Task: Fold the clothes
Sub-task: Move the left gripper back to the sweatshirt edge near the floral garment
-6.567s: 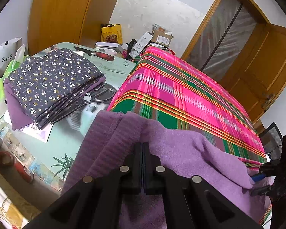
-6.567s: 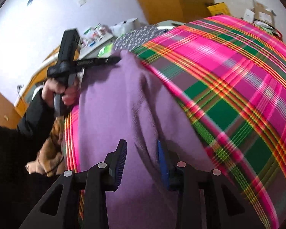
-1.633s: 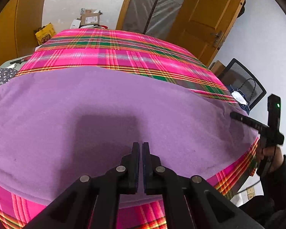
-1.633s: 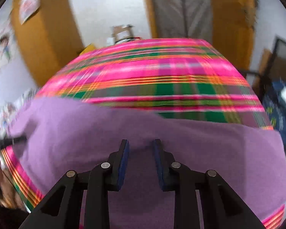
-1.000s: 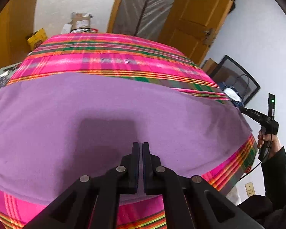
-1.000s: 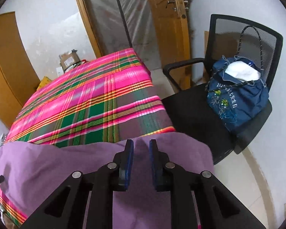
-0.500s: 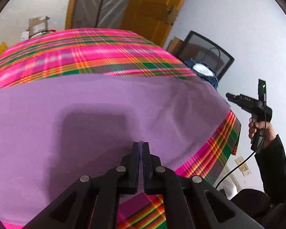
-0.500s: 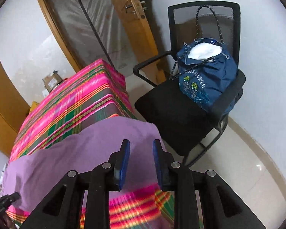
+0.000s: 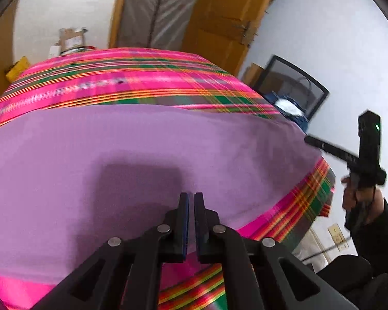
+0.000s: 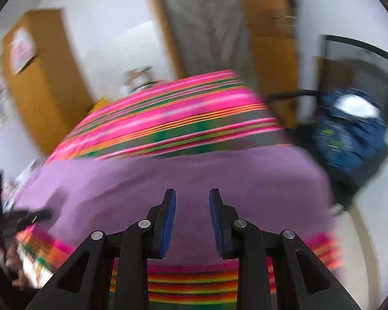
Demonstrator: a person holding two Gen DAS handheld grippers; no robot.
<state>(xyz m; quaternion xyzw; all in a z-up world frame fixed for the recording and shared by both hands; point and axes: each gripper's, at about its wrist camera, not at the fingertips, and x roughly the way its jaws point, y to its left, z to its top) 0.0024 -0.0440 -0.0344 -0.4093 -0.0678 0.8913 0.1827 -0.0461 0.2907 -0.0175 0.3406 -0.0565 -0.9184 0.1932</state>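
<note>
Cloth [image 9: 147,149] lies flat on tabletop [image 9: 132,77]; looks soft, light, limp, best pinched at a near corner. Left hand-held gripper [image 9: 188,201] pressed together, empty; right hand-held gripper [image 10: 192,201] opening, nothing between.

A table under a pink, green and orange plaid cloth [image 9: 121,77] carries 1 purple garment [image 9: 142,149], spread flat across its near half, reaching the right edge; the far half lies bare.

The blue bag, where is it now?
In the right wrist view the blue bag sits at the right, on the black chair, beyond the purple cloth.
</note>
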